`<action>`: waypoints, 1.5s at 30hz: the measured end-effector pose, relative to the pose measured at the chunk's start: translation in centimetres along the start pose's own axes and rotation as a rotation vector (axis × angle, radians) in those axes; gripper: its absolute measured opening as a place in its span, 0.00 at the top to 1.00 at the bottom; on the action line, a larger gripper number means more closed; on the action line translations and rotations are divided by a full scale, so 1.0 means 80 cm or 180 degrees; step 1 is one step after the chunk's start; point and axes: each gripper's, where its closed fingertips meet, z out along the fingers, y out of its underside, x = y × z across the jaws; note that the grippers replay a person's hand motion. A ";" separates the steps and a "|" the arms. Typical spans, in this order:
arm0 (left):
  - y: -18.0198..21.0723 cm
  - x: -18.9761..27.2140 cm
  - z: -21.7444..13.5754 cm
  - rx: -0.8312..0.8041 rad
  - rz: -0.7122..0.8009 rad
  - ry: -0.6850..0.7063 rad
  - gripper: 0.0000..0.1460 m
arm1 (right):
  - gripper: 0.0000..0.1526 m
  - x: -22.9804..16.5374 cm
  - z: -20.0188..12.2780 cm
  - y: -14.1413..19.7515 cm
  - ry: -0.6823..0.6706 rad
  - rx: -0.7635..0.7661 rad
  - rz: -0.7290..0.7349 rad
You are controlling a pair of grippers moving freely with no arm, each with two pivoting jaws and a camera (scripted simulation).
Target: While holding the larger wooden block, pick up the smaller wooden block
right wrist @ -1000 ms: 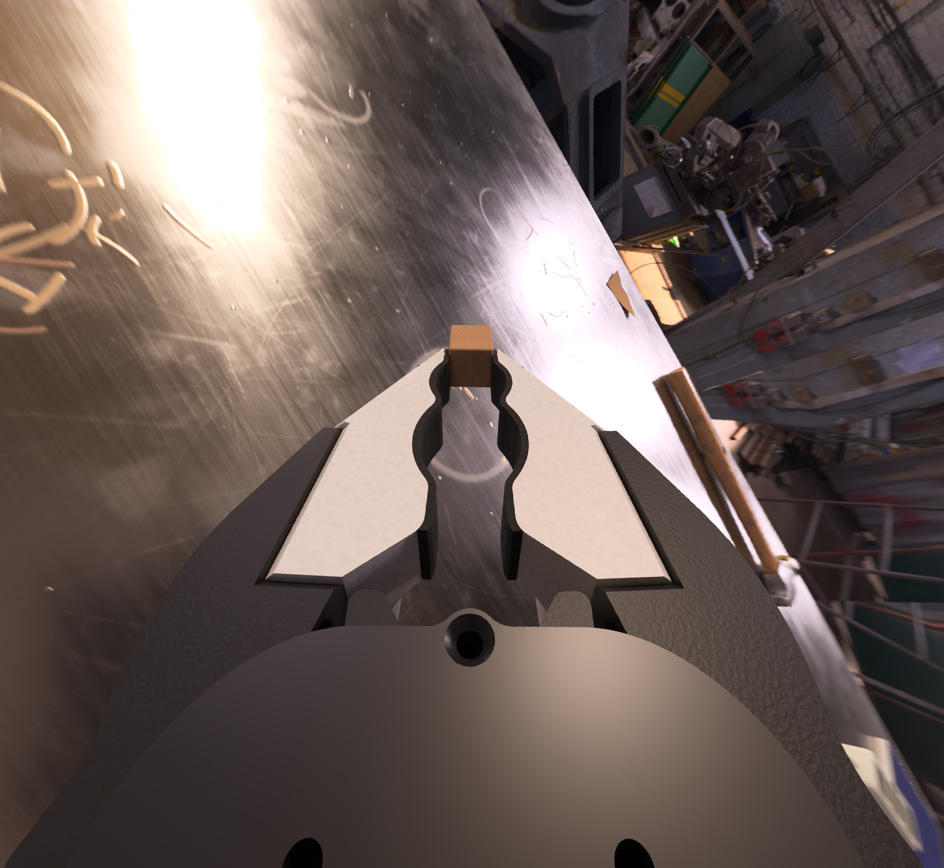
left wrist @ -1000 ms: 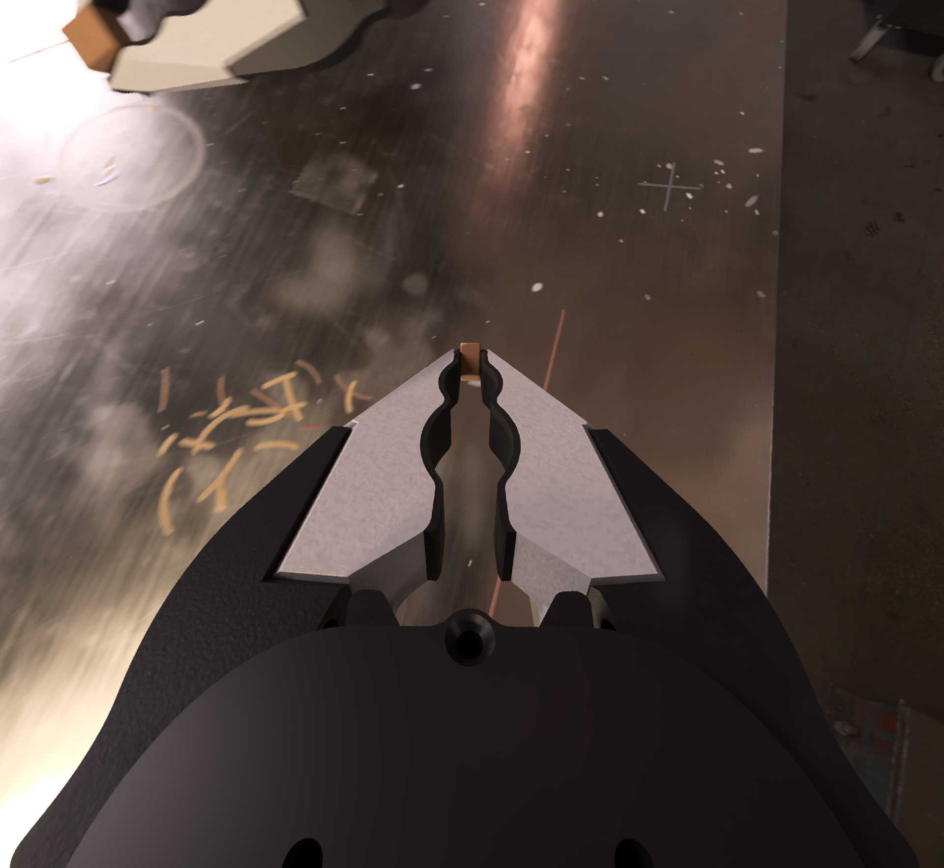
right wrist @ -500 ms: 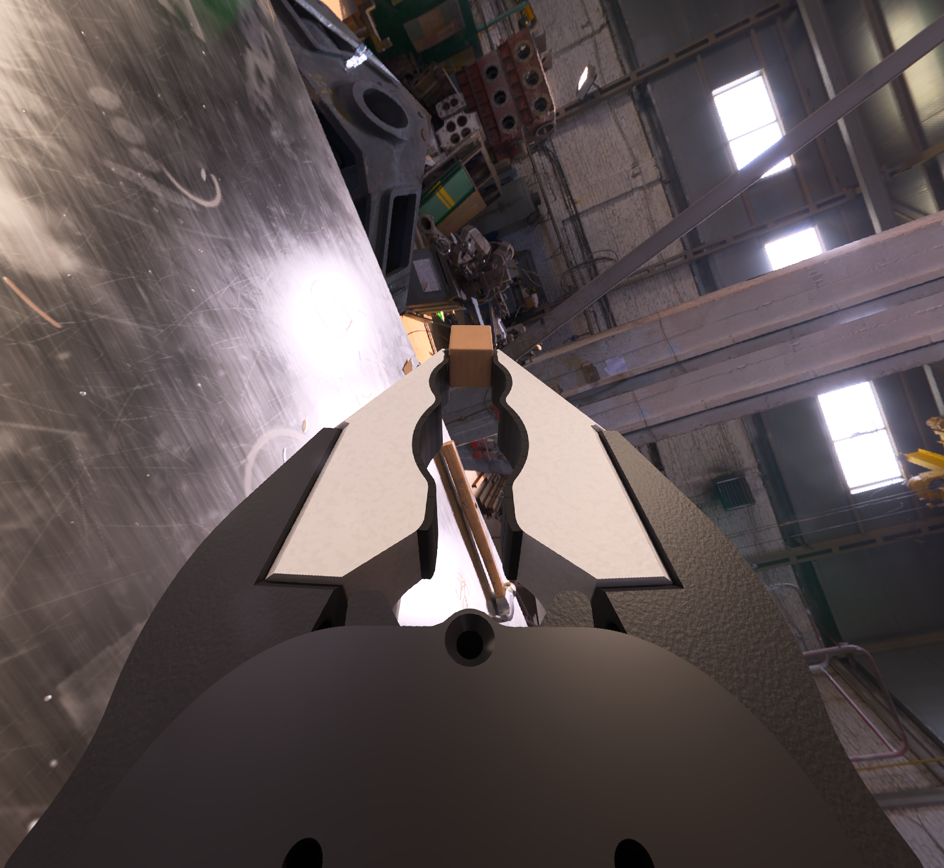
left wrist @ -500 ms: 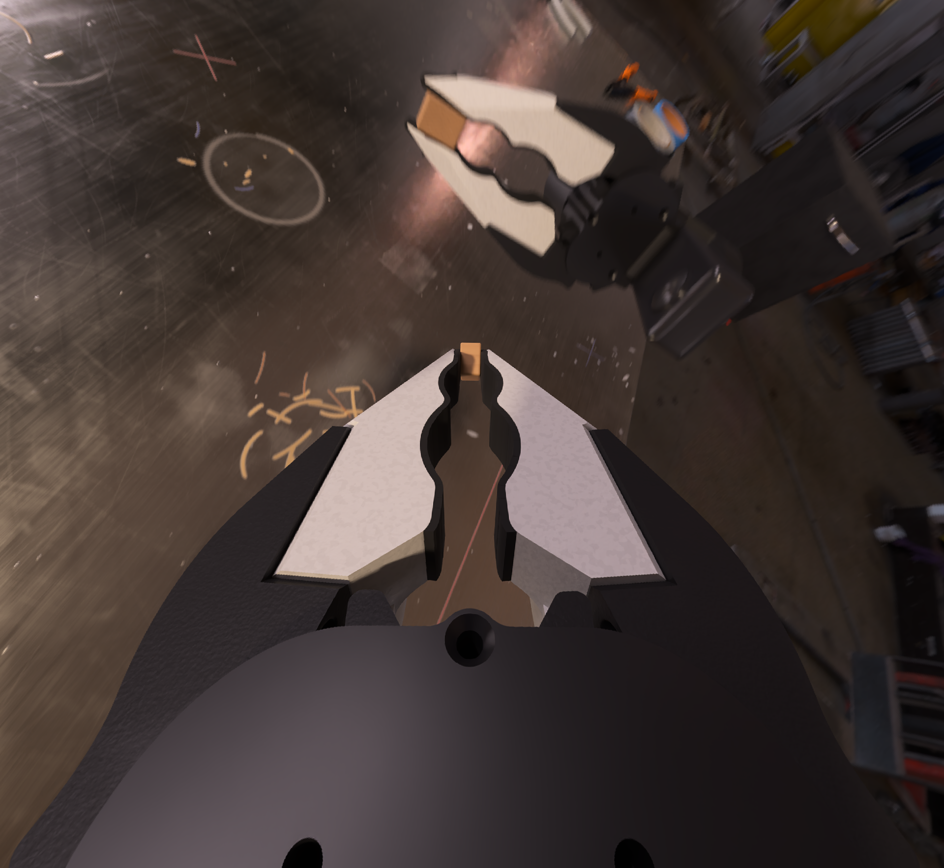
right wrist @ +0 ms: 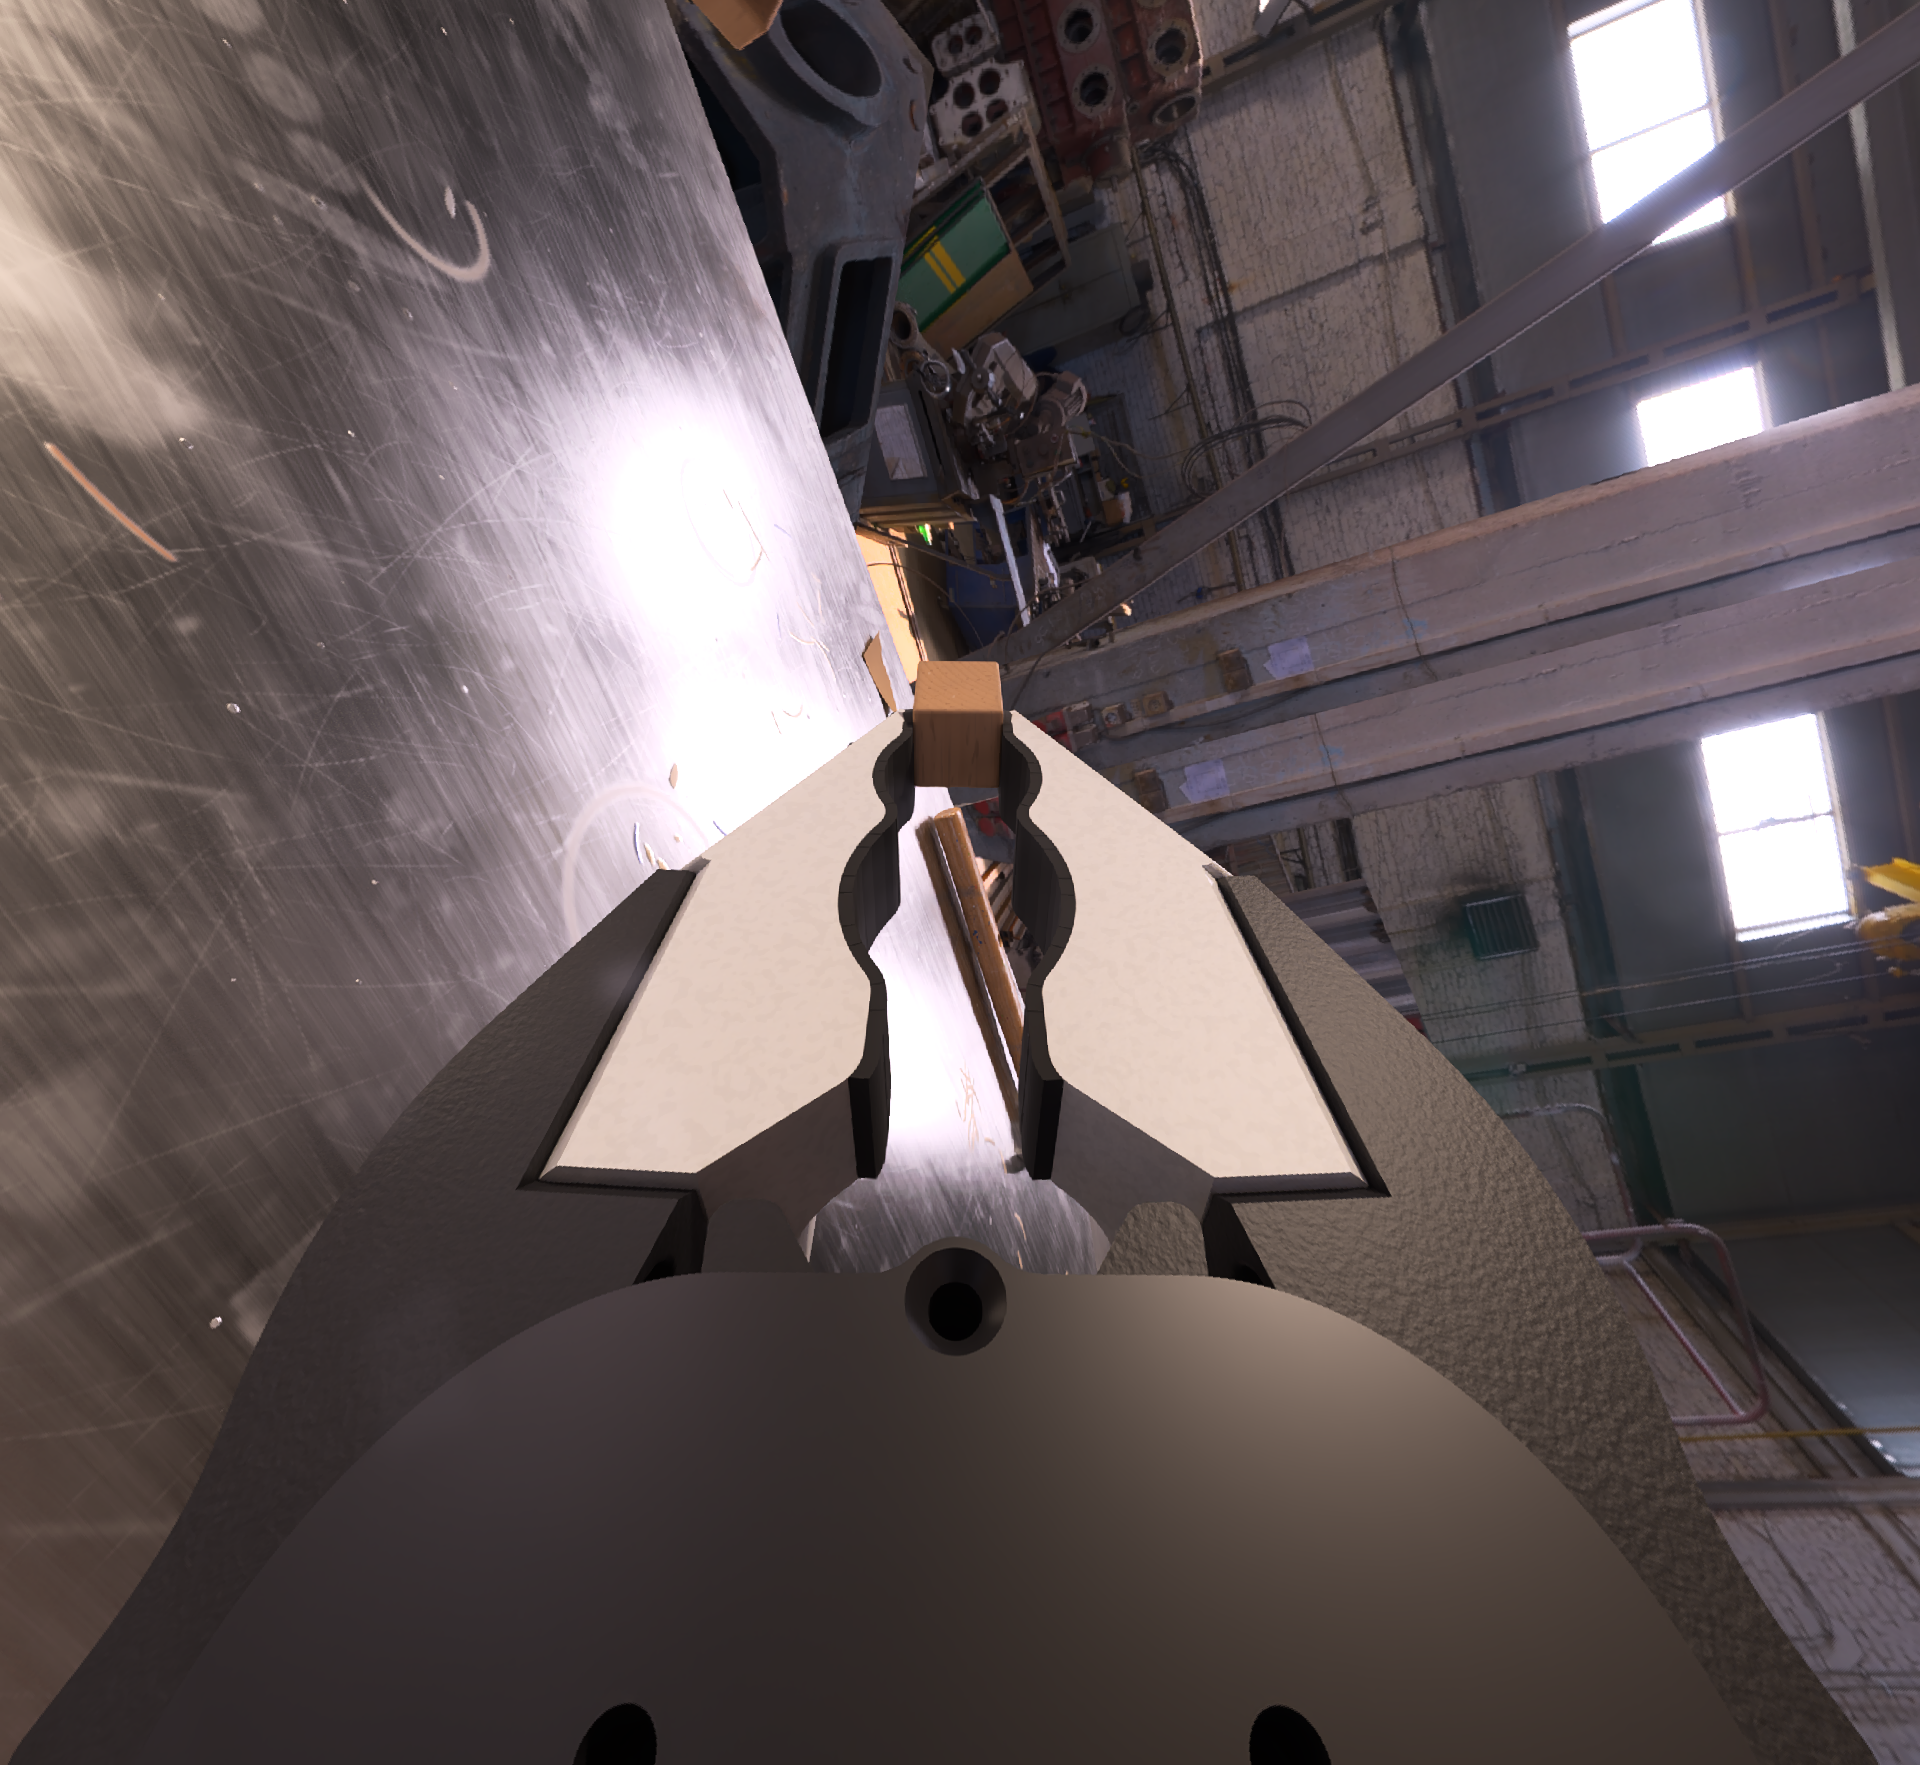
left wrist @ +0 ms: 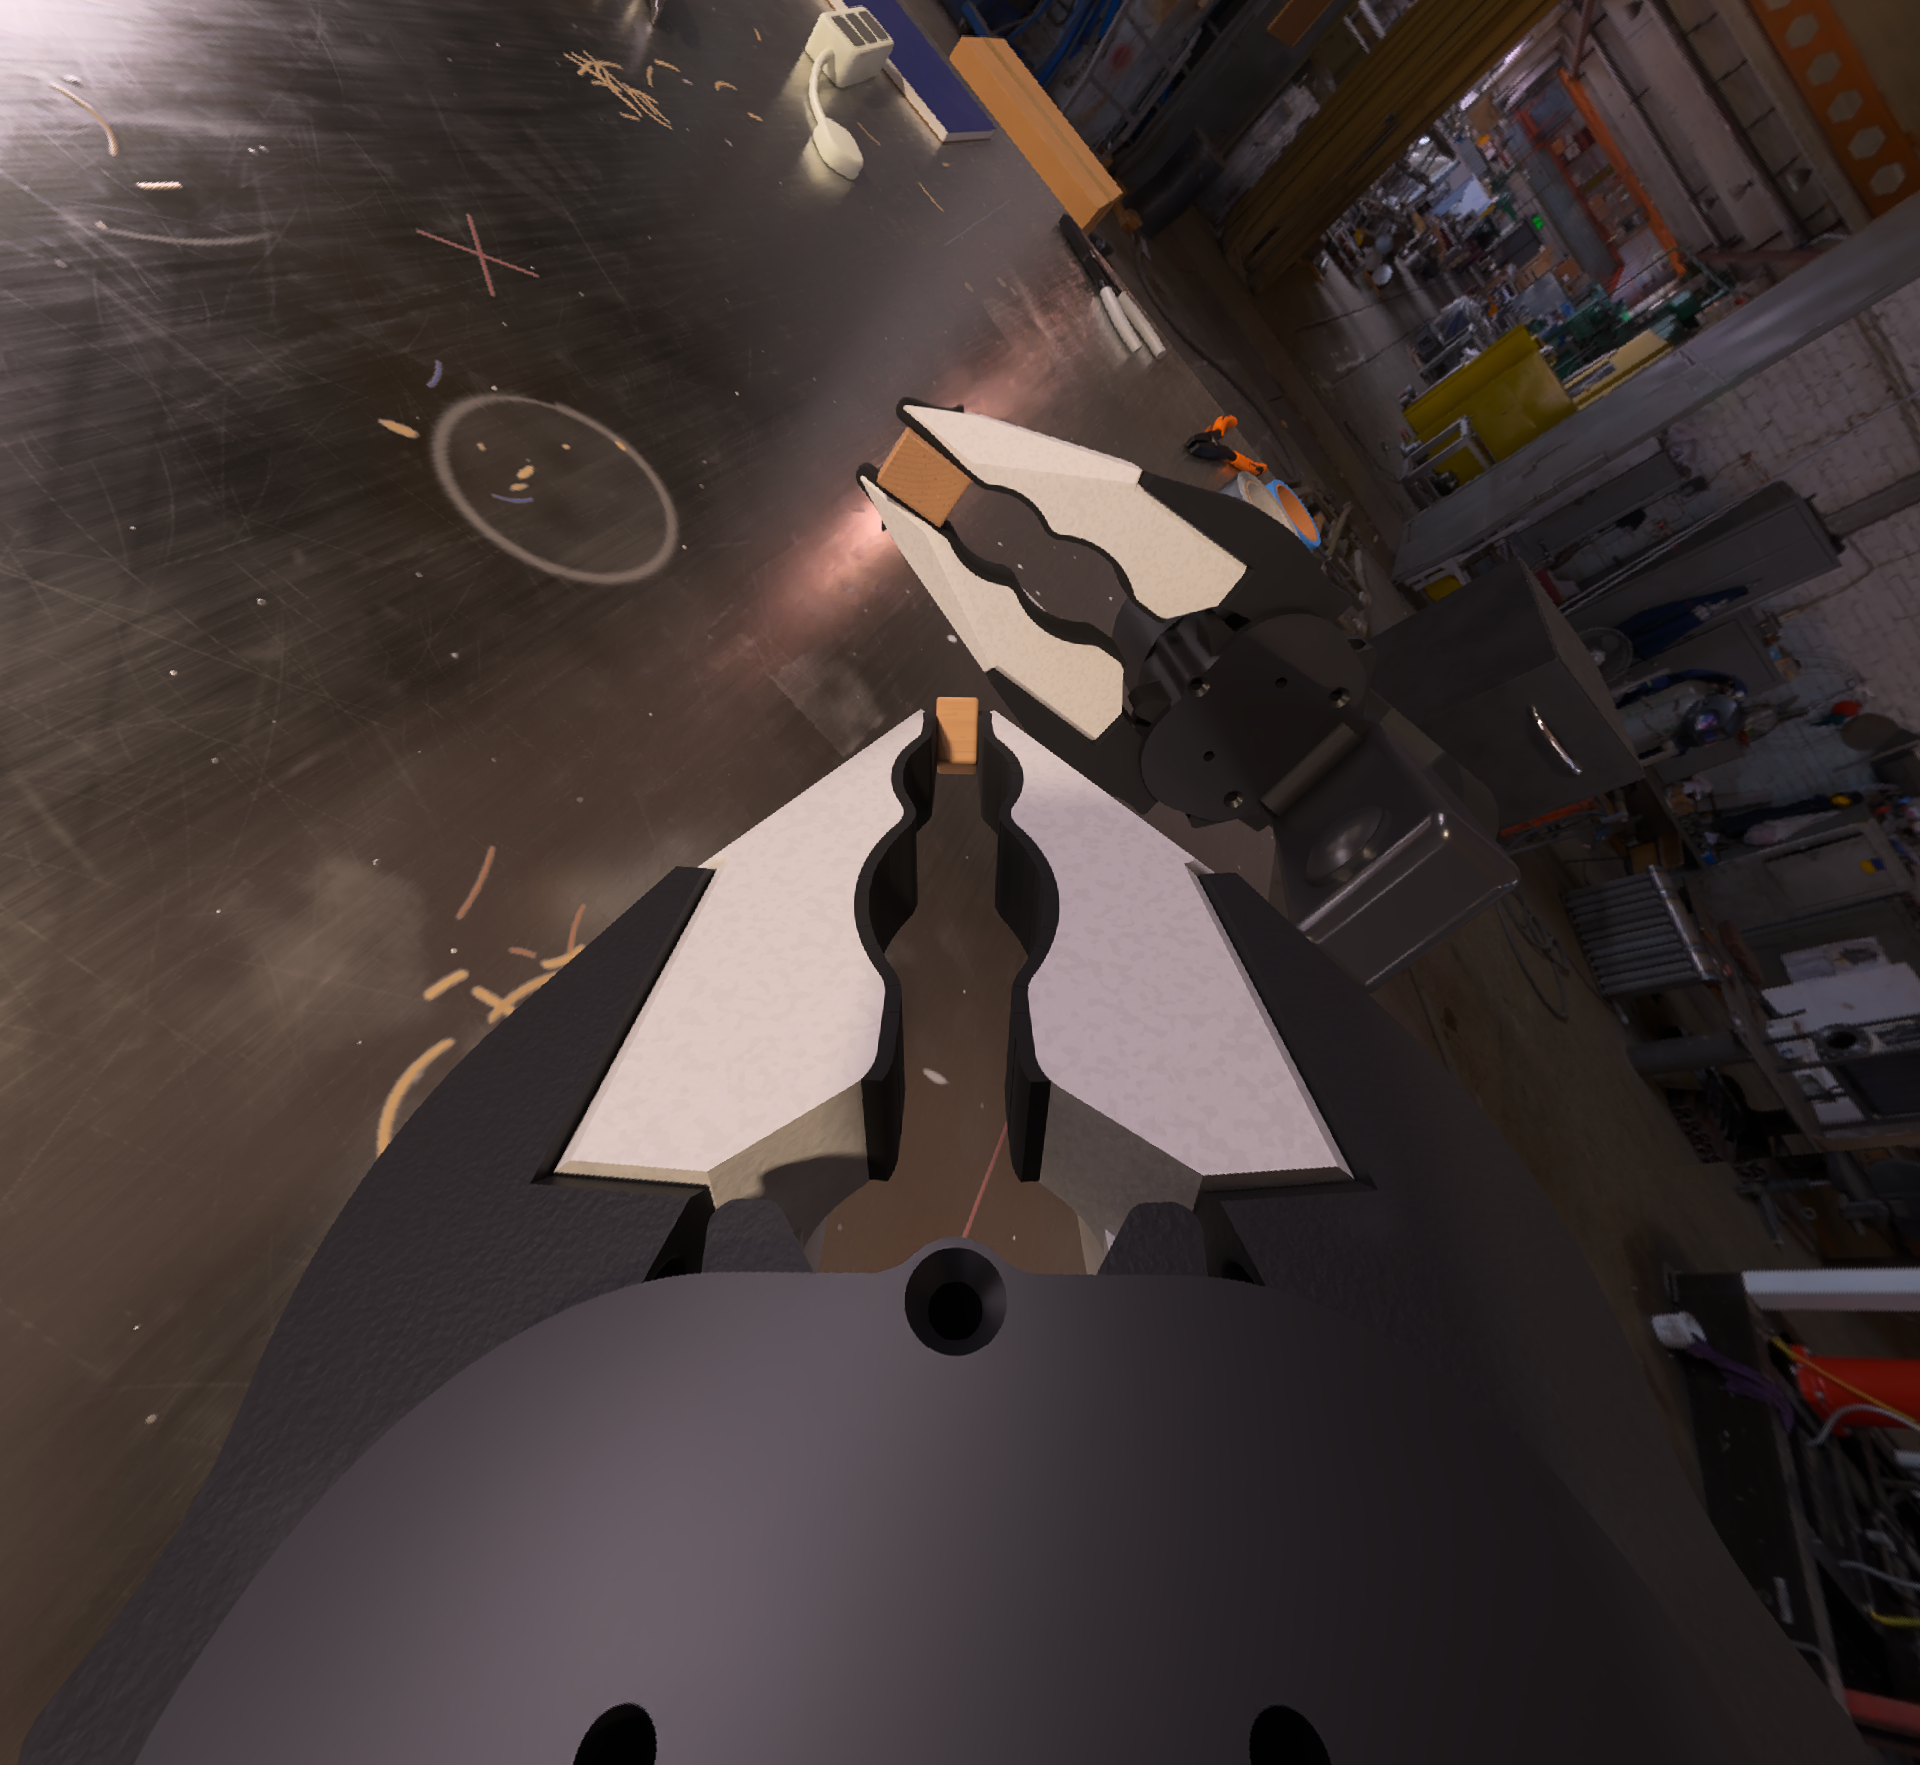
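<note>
Left tongs (left wrist: 956, 728) pinching small block (left wrist: 956, 733) at tips, aloft over tabletop (left wrist: 312, 572). Right tongs (right wrist: 956, 728) clamping large block (right wrist: 956, 723), beyond small block. Advice: keeping both squeezes steady, tongs apart, motion slow.

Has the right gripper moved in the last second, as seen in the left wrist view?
Cannot tell. The right gripper, shut on the larger wooden block, now appears right of the chalk circle, but this camera has turned too.
</note>
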 end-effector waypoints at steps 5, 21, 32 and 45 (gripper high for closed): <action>-0.004 -0.001 0.003 0.0067 -0.0040 -0.0006 0.95 | 0.91 0.001 0.001 0.005 0.0010 -0.0012 0.0008; -0.010 -0.007 0.005 0.0200 -0.0178 0.0019 0.95 | 0.91 -0.001 0.004 0.009 0.0038 -0.0030 -0.0014; -0.015 -0.003 0.016 0.0396 -0.0220 -0.0016 0.95 | 0.91 0.004 0.004 0.015 0.0136 -0.0145 0.0045; -0.023 0.006 0.015 0.0423 -0.0474 0.0369 0.95 | 0.91 0.020 -0.003 0.013 0.0458 0.0099 -0.0077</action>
